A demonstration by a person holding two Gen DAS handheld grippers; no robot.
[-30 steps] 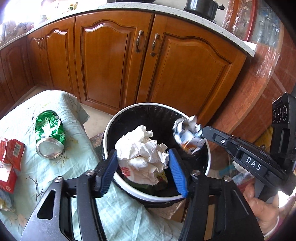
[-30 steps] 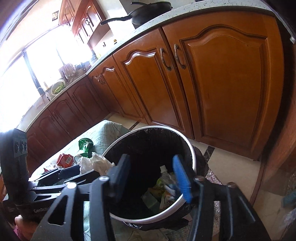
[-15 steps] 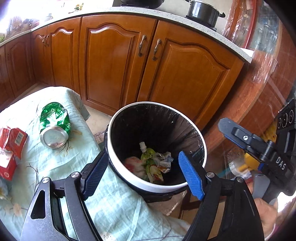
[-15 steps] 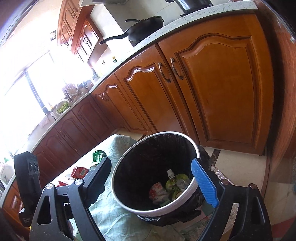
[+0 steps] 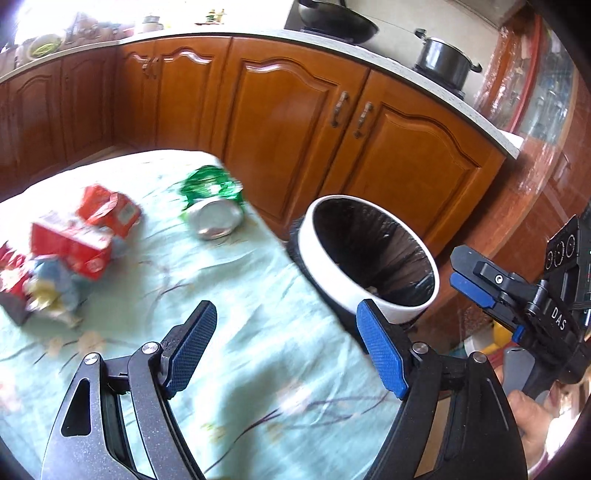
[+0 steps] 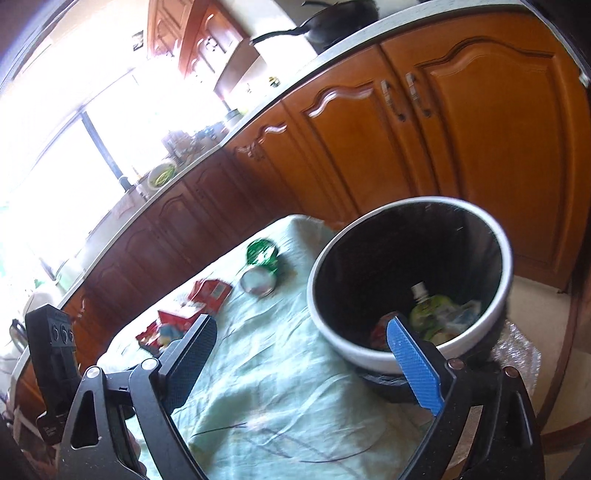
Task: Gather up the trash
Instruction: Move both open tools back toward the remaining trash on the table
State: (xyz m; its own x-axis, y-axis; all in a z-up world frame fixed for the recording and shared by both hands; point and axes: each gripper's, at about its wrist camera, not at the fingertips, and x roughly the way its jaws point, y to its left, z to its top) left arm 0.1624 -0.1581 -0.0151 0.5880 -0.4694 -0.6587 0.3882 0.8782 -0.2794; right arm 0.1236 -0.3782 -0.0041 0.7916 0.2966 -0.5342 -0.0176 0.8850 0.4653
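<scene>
A white-rimmed bin (image 5: pixel 347 273) with a black liner stands beside the table's right edge; in the right wrist view the bin (image 6: pixel 332 347) holds a green pouch (image 6: pixel 430 314) and other scraps. A crushed green can (image 5: pixel 212 206) lies on the pale green tablecloth (image 5: pixel 236 332); it also shows in the right wrist view (image 6: pixel 260 267). Red cartons (image 5: pixel 86 236) and small wrappers (image 5: pixel 40 291) lie to its left. My left gripper (image 5: pixel 286 347) is open and empty over the cloth. My right gripper (image 6: pixel 299 358) is open and empty near the bin rim.
Brown wooden kitchen cabinets (image 5: pixel 303 125) run behind the table under a pale counter with a black pot (image 5: pixel 441 59) and a wok (image 5: pixel 336 22). A bright window (image 6: pixel 74 155) is at the left. The floor beside the bin is tiled.
Both grippers dropped their crumpled paper into the bin and opened wider. Both have swung left and back from above the bin to over the tablecloth, bringing the can and cartons into view.
</scene>
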